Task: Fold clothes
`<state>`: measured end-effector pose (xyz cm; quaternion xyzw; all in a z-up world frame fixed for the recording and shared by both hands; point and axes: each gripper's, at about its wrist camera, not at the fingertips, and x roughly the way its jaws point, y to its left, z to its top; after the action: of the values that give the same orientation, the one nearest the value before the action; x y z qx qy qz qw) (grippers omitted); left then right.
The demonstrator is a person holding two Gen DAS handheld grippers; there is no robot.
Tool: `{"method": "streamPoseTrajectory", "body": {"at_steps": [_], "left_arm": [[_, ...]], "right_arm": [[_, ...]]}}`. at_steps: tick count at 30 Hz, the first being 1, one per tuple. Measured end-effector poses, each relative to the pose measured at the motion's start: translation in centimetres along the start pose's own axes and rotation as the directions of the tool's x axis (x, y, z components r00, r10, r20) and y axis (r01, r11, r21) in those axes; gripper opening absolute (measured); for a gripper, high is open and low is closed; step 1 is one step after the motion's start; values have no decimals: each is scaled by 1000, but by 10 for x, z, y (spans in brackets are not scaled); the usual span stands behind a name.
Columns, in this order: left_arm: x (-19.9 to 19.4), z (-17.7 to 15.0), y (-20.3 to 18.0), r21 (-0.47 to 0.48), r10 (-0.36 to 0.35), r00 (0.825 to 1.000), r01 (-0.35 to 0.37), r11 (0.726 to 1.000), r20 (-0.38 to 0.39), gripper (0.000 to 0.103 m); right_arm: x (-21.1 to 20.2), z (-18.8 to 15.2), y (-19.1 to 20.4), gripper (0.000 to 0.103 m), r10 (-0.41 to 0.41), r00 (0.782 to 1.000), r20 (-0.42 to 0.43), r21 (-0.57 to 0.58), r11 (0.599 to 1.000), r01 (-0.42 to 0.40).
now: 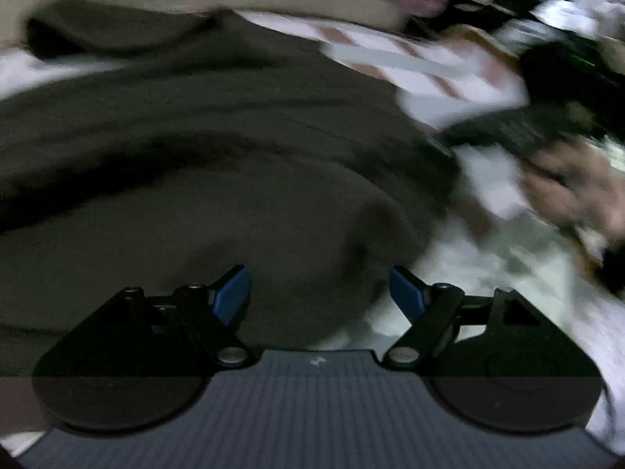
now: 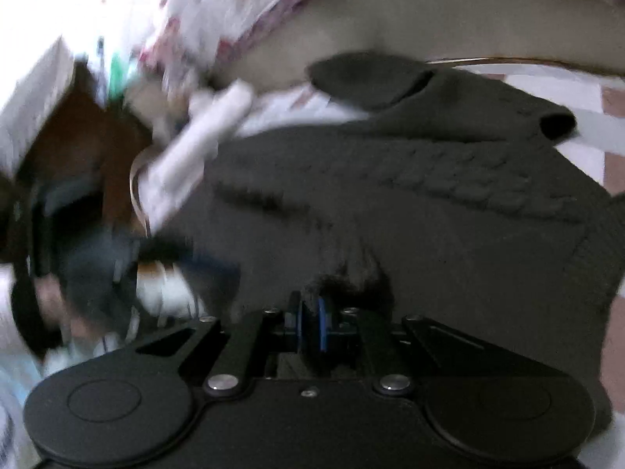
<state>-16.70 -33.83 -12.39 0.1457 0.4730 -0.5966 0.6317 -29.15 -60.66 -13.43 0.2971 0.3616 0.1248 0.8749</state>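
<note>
Right wrist view: the right gripper (image 2: 310,322) is clenched on a pinch of the dark knit sweater (image 2: 429,203), its blue pads pressed together with bunched fabric between them at 6 o'clock. The sweater spreads upward from there across the middle and toward 3 o'clock. A cable-knit band runs at about 2 o'clock and an open cuff or neck opening (image 2: 558,125) shows near 1 o'clock. It lies on a white bedcover with reddish stripes (image 2: 613,101), visible at 3 o'clock.

Left wrist view: the left gripper (image 1: 320,293) is released, pads well apart with nothing between them, hovering over the sweater's rounded edge at 6 o'clock. The sweater fills the frame from 9 o'clock to centre. The bedcover shows at 1 o'clock. At 3 o'clock the person's hand (image 1: 566,191) and a dark tool body are blurred.

Judgement: one edge of the garment is gripped and carried, which fits a fold being drawn over. How many folds are already in cannot be told, as both views are blurred. The next move calls for keeping the pinched layer taut and laying it flat and aligned, with the free gripper available to steady or take a second edge.

Count: one sweater, one bedcover, two grippers. Patterned fabric at 12 o'clock is too blurred to count.
</note>
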Motion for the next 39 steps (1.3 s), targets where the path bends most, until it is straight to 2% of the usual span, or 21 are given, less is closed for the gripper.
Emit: {"method": "streamPoseTrajectory", "body": {"at_steps": [1,3,9,12,16,18,19,21,22,24,26,27,28,30,32,37,39], "left_arm": [[3,-3,0,3,-14,1000,14,1000,-21,79],[13,-8,-2,7,13,999,-13,1000,-48,79],[21,-2,0,-62,-33,999,31,998,-34,80],[29,9,8,-121,-80,996,75,990,-30,80],[47,21,19,-234,-143,989,133,963,-28,81],[50,20,18,-250,-170,985,163,954,-7,79],[52,20,17,-258,-184,983,179,950,4,73],[54,18,12,-268,-241,970,236,934,14,37],[54,15,10,-277,-237,971,232,932,15,31],[52,10,8,-298,-183,983,181,937,24,19],[52,6,16,-384,-128,991,127,914,23,13],[51,5,22,-432,-101,995,100,896,21,11],[48,5,28,-482,-79,996,84,872,31,11],[42,9,34,-521,-49,997,73,850,59,11],[42,21,37,-532,-26,998,53,845,58,11],[46,44,38,-520,35,998,-5,854,46,11],[46,41,37,-536,37,998,-3,844,53,11]], "right_arm": [[1,2,-7,11,9,1000,15,40,999,-9],[5,4,-23,11,20,999,30,130,991,-24],[10,1,-49,11,-65,998,-20,283,957,68],[5,2,-51,11,-114,993,-4,290,951,111],[0,4,-51,11,-117,993,15,289,951,108],[1,4,-51,11,-114,993,12,291,951,106],[3,4,-52,11,-108,994,13,296,950,100],[3,3,-56,11,-74,997,17,312,948,65],[2,1,-59,11,-49,999,20,322,946,40],[1,0,-63,11,4,1000,19,336,942,-10],[1,0,-65,12,54,998,13,343,938,-55],[0,1,-64,14,53,999,3,337,940,-51],[-1,3,-64,15,51,999,-3,334,942,-47],[-7,5,-64,23,36,999,10,346,938,-38],[-18,4,-61,52,40,998,49,340,939,-54],[-47,2,-53,58,48,988,148,321,942,-94],[-58,0,-49,64,47,983,180,308,946,-102]]}}
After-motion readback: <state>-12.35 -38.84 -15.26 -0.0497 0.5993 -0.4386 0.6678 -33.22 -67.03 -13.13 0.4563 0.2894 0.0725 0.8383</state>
